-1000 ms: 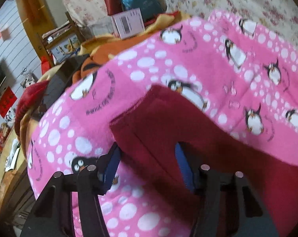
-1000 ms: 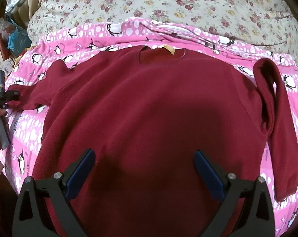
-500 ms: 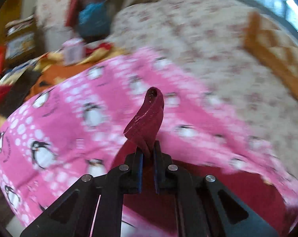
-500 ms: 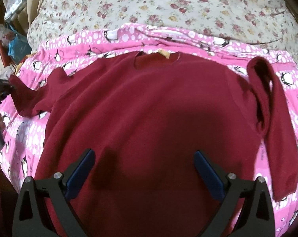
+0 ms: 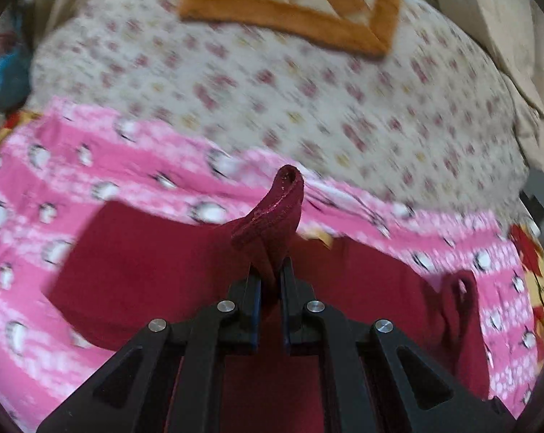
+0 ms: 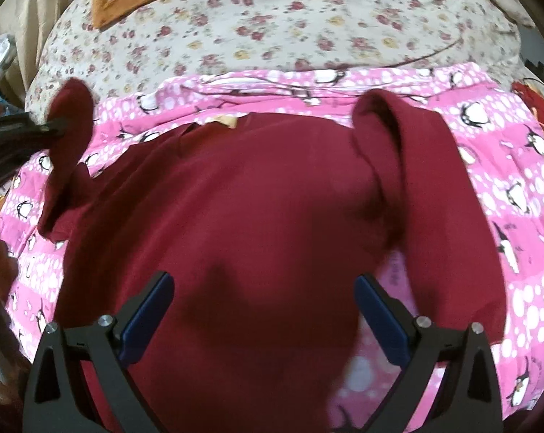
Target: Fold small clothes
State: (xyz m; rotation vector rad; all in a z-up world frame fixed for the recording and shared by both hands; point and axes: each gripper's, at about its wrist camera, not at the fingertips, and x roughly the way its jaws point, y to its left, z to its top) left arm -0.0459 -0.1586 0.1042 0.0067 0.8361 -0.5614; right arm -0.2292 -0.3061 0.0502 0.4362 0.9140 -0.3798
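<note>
A dark red long-sleeved top point(image 6: 243, 209) lies face down on a pink penguin-print blanket point(image 6: 524, 195). My left gripper point(image 5: 270, 270) is shut on the cuff of the left sleeve point(image 5: 277, 213), which stands up between the pads above the garment's body point(image 5: 145, 270). In the right wrist view that same gripper point(image 6: 60, 124) holds the raised sleeve point(image 6: 69, 137) at the left edge. My right gripper point(image 6: 262, 310) hovers over the lower middle of the top, open, with nothing between its fingers. The right sleeve point(image 6: 434, 187) lies folded down along the garment's side.
A floral quilt point(image 6: 290, 25) covers the bed beyond the pink blanket. An orange and cream checked cloth point(image 5: 300, 3) lies on it at the back. Cluttered items sit off the bed's left edge point(image 5: 8, 72). A red and yellow fabric point(image 5: 535, 270) shows at the right.
My left gripper has shut on the left sleeve's cuff, lifted it and swung it inward over the garment. The right gripper drifted slightly and stayed open.
</note>
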